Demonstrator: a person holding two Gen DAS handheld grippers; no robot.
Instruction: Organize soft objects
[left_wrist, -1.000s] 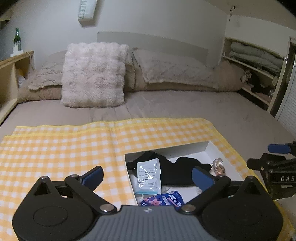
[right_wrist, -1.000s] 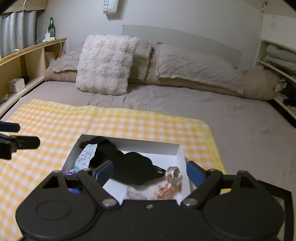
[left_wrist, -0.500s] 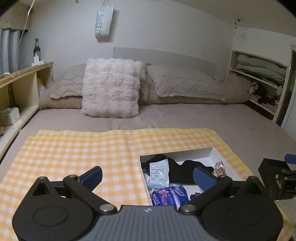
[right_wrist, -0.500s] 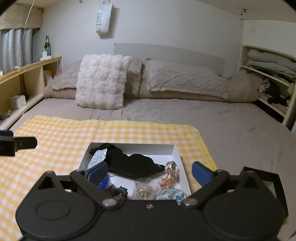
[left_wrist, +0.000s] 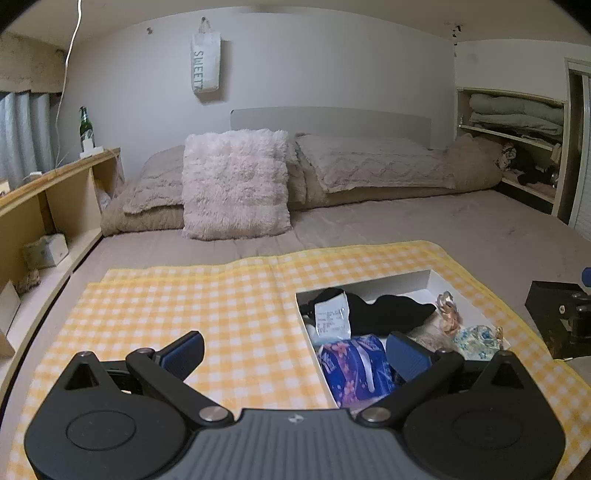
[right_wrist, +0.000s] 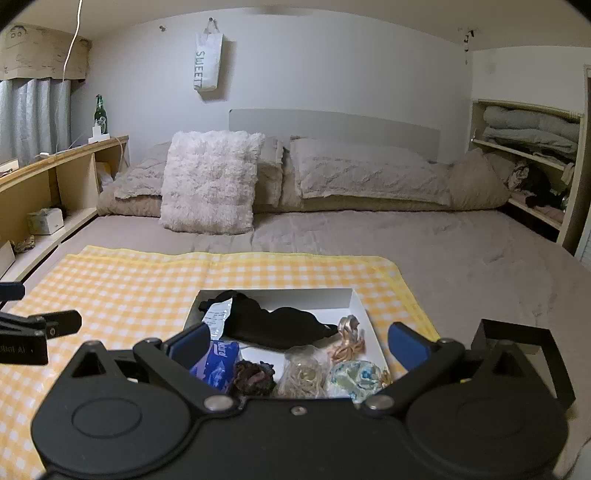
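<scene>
At the lower centre of both views a shallow white box (right_wrist: 360, 306) sits on a yellow checked cloth (left_wrist: 229, 306) spread over a grey bed (right_wrist: 461, 251); the box is crowded with soft things lying against one another; a black fabric piece (right_wrist: 280, 325) stretches across its middle, overlapping a clear printed packet (left_wrist: 331, 318) at its left end; a blue floral pack (left_wrist: 354, 369) lies nearest the camera in the left wrist view; small scrunchie-like bundles, one dark (right_wrist: 255, 376), one tan (right_wrist: 304, 376), one pale blue (right_wrist: 356, 374) and one peach (right_wrist: 349, 338), fill the lower right of the box.

Left hand-held gripper (left_wrist: 293, 352): fingers spread wide, holding nothing, one fingertip over the cloth and the other over the box; right hand-held gripper (right_wrist: 299, 341): likewise spread and empty, poised over the near end of the box.

Likely risks, as a judgement: because the items overlap, closing on one may catch the black fabric too and drag several out together; the glossy packet may slip from the pads; the light box may shift or tip on the soft bed if a finger presses its rim; both grippers reaching in at once could collide.
</scene>
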